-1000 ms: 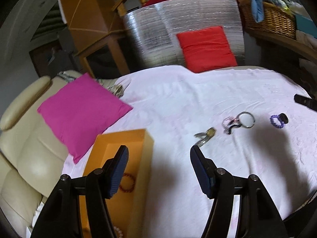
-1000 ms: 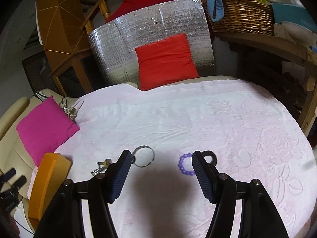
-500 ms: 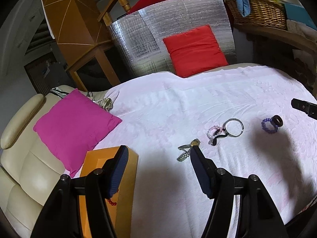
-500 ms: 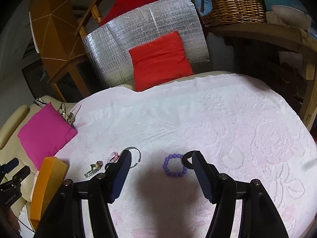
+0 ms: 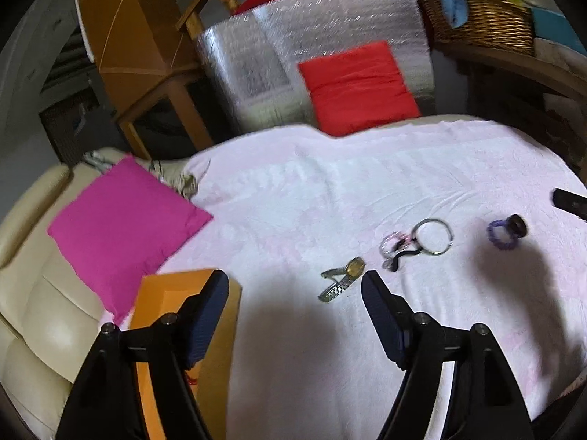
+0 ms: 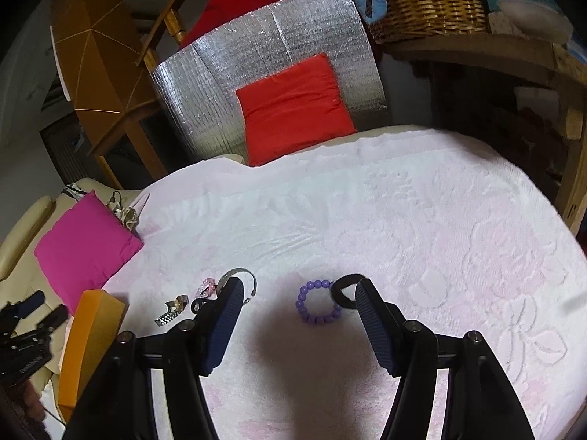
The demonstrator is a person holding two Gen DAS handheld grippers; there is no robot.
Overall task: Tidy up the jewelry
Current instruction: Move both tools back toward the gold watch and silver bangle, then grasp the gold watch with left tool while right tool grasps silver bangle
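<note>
left hand-held gripper [image 5: 295,289] hangs over the near-left part of the bed [image 5: 330,198], jaws spread wide and just opened a bit more, nothing between them. its left finger sits over the orange box [image 5: 216,363] at the bed's left edge, and the watch [image 5: 343,278] lies just ahead of its right finger. further right on the pink cover is a small pile: pink bracelet [image 5: 390,244], black cord [image 5: 403,256] and a silver bangle [image 5: 433,236], all touching. right hand-held gripper [image 6: 297,293] is also open and empty, low over the purple bead bracelet [image 6: 317,302], which lies between its fingers, no pad on it. a black ring [image 6: 343,289] touches the beads, next to the right finger. magenta cushion [image 6: 84,249] at the left edge, red cushion [image 6: 293,106] at the far edge.
</note>
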